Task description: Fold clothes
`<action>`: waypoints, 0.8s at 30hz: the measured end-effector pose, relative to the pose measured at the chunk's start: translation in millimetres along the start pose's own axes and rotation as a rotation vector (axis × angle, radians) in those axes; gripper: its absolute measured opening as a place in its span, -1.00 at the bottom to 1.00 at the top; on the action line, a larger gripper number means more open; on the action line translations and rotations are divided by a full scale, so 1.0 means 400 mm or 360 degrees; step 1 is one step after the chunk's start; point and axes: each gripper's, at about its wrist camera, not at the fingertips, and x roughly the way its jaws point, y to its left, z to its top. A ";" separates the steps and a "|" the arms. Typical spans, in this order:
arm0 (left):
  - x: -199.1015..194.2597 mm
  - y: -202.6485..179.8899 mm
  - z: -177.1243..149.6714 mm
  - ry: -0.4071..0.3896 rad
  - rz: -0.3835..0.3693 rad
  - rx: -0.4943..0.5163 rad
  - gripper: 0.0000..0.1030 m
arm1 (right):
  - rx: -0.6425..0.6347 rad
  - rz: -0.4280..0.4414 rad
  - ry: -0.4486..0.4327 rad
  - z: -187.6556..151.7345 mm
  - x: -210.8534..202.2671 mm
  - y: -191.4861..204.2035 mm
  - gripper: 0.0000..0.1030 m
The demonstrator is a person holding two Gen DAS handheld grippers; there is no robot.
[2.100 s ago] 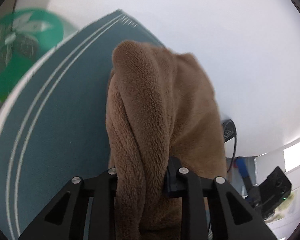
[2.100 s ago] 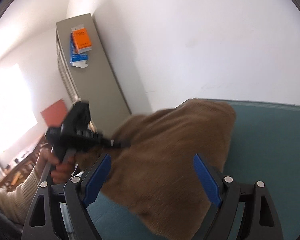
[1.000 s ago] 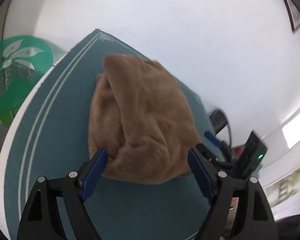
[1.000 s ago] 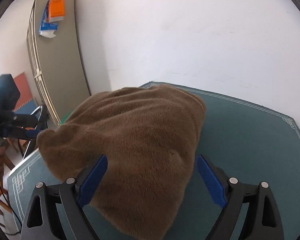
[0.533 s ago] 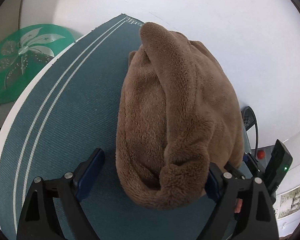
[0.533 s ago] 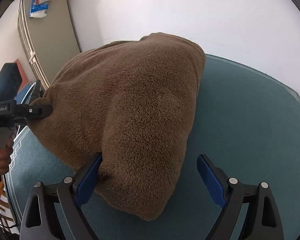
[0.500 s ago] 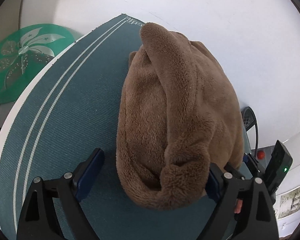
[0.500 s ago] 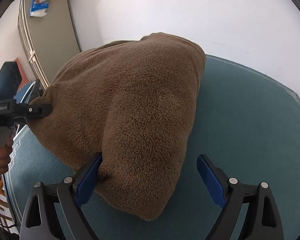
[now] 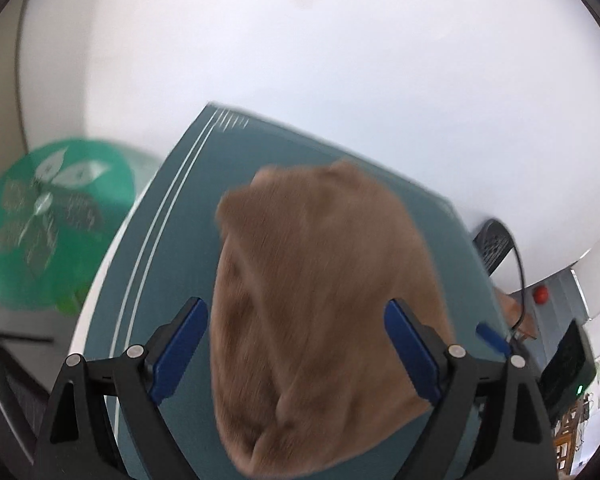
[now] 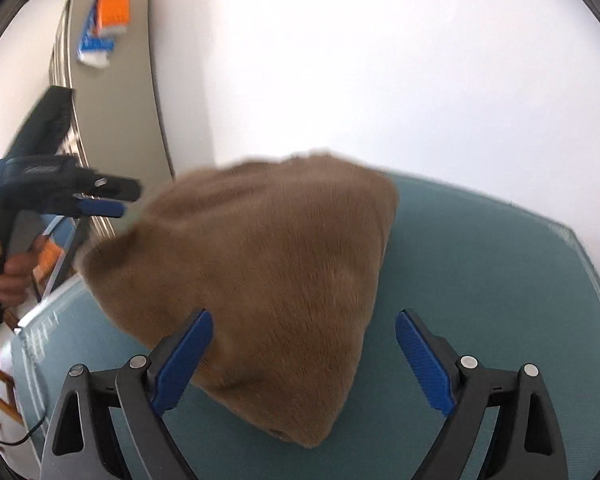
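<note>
Lying in a loose, thick heap on the teal mat [image 10: 500,280] that covers the table, the brown fleece garment [image 10: 267,264] rests under its own weight with nothing clamped on it. The left tongs [image 9: 295,352] have just been opening; their blue pads stand wide on either side of the fleece without pressing it, so the cloth between them is free. In the right wrist view the left tongs sit off the heap's left corner, near it but apart, gripped by the person's hand [image 10: 11,276]. The right tongs [image 10: 304,360] are spread wide too, with the near point of the heap between the pads and untouched. My reading is that both tools stand clear so the bundle can settle and be looked over before a fresh edge is chosen. Both views are blurred, so seams and hems cannot be made out. A green disc [image 9: 55,224] sits beyond the table edge.
</note>
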 end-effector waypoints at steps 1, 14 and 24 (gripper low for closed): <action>0.012 -0.004 0.024 -0.0003 -0.0031 0.0020 0.81 | 0.0017 0.0028 -0.0029 0.007 -0.006 0.003 0.83; 0.252 0.062 0.132 0.0402 -0.0249 -0.0149 0.82 | -0.0096 0.0161 0.0075 -0.019 0.083 0.068 0.87; 0.343 0.124 0.055 0.0480 -0.0197 -0.0248 0.83 | -0.0128 0.0161 0.0135 -0.033 0.100 0.072 0.98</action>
